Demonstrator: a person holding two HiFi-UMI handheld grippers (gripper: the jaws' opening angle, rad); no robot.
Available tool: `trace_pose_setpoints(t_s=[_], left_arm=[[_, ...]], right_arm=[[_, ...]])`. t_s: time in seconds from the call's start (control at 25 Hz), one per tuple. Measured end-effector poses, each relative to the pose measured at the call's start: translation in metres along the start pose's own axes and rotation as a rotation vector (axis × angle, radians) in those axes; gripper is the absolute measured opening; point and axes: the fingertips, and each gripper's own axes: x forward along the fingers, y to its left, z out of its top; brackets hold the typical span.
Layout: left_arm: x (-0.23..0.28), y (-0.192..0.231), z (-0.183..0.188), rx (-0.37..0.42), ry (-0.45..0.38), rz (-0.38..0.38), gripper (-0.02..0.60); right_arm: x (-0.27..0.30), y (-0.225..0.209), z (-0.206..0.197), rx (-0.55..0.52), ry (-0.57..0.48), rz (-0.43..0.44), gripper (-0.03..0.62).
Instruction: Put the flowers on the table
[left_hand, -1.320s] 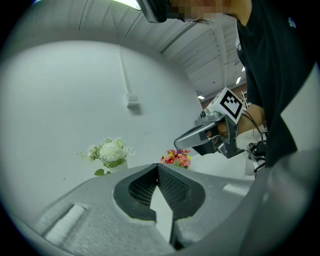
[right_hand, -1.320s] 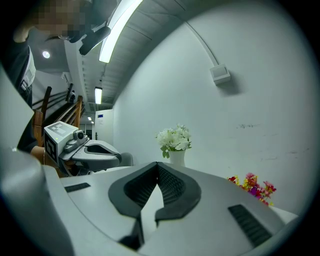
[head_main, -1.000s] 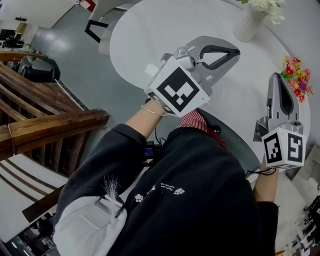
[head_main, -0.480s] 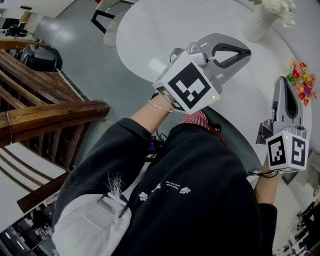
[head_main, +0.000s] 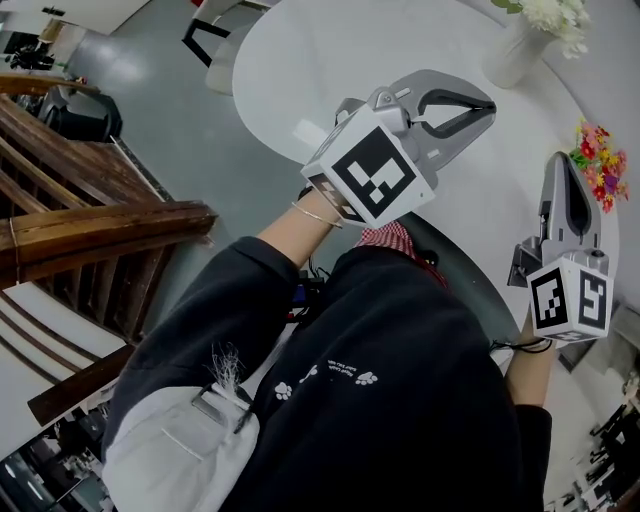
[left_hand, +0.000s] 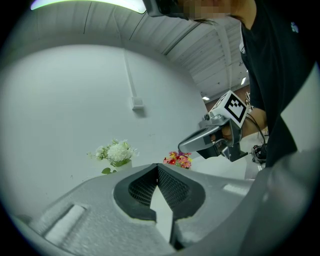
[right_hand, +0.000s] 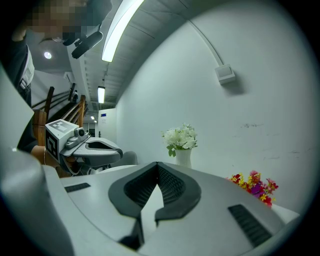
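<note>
A bunch of red, yellow and purple flowers (head_main: 598, 164) lies at the right edge of the round white table (head_main: 330, 70); it also shows in the left gripper view (left_hand: 178, 159) and right gripper view (right_hand: 255, 186). White flowers in a white vase (head_main: 530, 30) stand at the table's far side. My left gripper (head_main: 482, 103) is held above the table's near part, shut and empty. My right gripper (head_main: 563, 165) is shut and empty, its tips just left of the coloured flowers.
A wooden stair railing (head_main: 90, 210) runs along the left. A white chair (head_main: 215, 25) stands beyond the table on the grey floor. A white wall (left_hand: 75, 100) rises behind the table. The person's dark jacket (head_main: 400, 400) fills the lower middle.
Both grippers have shifted slightly right and away in the head view over the last second; both have stayed shut. The flowers have not moved.
</note>
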Motion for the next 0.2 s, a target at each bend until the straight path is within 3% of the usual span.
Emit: trace_pose_setpoints(t_s=[0.2], left_arm=[[-0.0022,0.0008,0.0019,0.008,-0.006,-0.001,-0.002]], right_arm=[[0.0017,0.0021,-0.0005,0.006,0.006,0.004,0.011]])
